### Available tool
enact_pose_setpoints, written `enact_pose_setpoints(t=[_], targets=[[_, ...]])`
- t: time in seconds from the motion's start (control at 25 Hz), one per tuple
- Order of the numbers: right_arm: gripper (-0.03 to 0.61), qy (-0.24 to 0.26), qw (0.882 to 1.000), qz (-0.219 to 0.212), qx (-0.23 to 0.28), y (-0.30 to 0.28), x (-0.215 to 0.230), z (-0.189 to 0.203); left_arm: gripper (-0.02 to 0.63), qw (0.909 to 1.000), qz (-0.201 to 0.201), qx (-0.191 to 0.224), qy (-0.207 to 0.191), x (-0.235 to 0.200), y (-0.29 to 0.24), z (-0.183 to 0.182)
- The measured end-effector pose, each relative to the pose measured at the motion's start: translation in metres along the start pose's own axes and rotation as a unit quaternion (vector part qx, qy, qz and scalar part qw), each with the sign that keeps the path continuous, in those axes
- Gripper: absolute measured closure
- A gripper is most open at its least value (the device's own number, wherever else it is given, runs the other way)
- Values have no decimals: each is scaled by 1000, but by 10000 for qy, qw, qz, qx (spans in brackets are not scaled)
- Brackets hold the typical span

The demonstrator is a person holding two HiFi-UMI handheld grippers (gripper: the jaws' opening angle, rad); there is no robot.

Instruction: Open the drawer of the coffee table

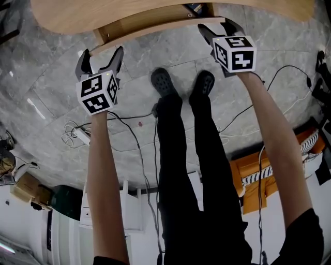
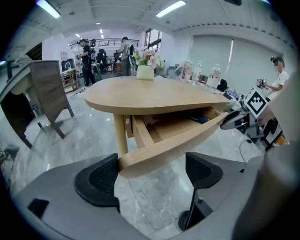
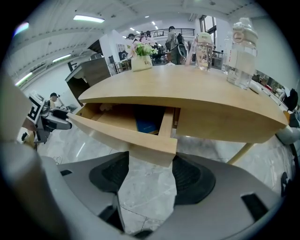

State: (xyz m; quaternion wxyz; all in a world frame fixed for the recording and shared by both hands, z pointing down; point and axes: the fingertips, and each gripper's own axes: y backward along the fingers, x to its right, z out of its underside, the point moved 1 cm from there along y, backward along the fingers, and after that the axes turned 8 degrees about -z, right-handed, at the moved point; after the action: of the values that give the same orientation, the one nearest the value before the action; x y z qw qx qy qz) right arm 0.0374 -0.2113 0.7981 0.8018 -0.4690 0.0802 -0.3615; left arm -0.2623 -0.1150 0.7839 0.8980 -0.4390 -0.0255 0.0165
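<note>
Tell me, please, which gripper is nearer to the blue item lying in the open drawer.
Right. The right gripper is at the end of the drawer front just in front of the blue item; the left gripper is at the opposite end, farther away.

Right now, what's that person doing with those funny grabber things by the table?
A person holds a gripper in each hand at the coffee table's drawer, which is already pulled partly out. The left gripper is open, at the left end of the drawer front. The right gripper sits at its right end; whether it is clamped isn't clear.
</note>
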Motion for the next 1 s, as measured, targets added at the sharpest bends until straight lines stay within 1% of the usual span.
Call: enact_pose_setpoints(t=[0.52,0.68,0.84,1.0], targets=[[310,-145,9998,-135,5,17,-14,33,166,9995,-115,-162,240,14,20,29],[309,-215,9996,-178,-44,18,-18,45,166,9990,-238,-203,330,15,22,39],[308,-339,9993,-141,-3,18,-17,48,166,9985,-305,-231,396,17,20,41],[308,-346,9993,-152,-43,14,-18,51,166,9983,-312,-296,393,17,17,47]])
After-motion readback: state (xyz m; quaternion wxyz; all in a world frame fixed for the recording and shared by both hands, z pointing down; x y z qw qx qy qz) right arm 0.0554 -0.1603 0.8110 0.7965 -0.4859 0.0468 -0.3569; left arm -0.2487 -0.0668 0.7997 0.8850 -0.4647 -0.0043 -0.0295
